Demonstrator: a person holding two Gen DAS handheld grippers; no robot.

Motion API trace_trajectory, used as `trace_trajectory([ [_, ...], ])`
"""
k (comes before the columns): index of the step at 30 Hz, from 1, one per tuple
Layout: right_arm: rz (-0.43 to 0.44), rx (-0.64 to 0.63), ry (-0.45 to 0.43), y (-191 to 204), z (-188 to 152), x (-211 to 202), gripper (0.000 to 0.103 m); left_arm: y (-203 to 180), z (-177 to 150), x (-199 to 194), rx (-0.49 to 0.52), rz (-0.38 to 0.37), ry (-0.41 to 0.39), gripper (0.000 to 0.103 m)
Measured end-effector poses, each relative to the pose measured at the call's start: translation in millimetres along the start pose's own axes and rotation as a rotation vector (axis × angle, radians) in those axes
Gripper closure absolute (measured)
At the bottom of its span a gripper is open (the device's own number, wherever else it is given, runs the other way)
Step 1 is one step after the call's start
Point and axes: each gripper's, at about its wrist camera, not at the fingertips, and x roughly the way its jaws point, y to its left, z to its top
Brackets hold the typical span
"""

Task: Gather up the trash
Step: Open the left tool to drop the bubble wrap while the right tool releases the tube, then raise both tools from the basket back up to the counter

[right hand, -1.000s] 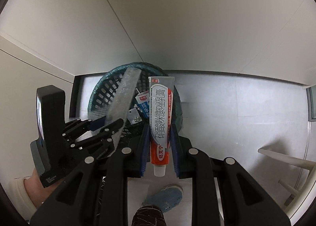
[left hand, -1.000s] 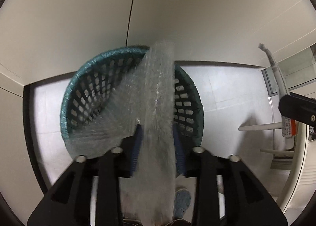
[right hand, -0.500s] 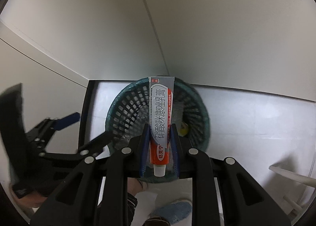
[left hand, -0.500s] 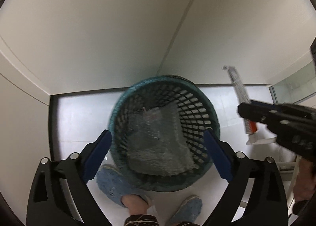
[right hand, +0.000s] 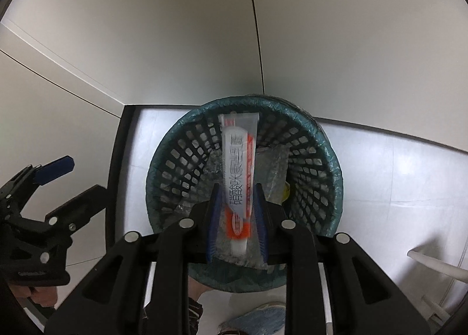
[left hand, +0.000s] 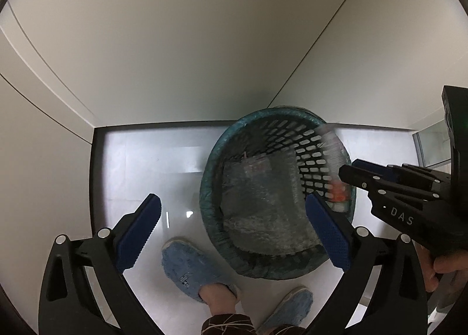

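Two plain off-white walls meet at a vertical corner seam on the far side of the room. A second panel stands on the left, set off by a thin dark joint line. A dark skirting strip runs along the foot of the left panel and across the base of the far wall. The floor is pale, glossy tile with faint grout lines; it throws back bright reflections of overhead light. At the far right a glazed panel or window edge shows, too small to make out. White slender furniture legs stand on the floor at the near right.
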Motion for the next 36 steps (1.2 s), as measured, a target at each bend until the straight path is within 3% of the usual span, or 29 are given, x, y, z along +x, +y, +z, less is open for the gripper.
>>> trace_trajectory([
  [4,-0.013,-0.007,-0.015,2.0,3.9,-4.0,0.055,3.3,2.6,-1.5,-0.008,0.005,0.005,0.006],
  [9,-0.032,-0.002,-0.048,2.3,7.4,-26.4,0.028,2.1,9.3,-14.7,-0.019,0.015,0.003,0.006],
  [14,-0.054,0.004,-0.094,2.5,10.4,-67.2,0.016,-3.0,15.4,-42.6,-0.023,0.022,-0.009,0.006],
  [24,-0.111,0.004,-0.185,7.0,16.8,-183.9,0.009,-27.7,31.1,-130.4,-0.017,0.039,-0.037,0.006],
  [36,-0.146,0.021,-0.274,12.7,21.5,-350.8,0.009,-61.3,58.5,-293.7,-0.056,0.072,-0.092,0.006],
])
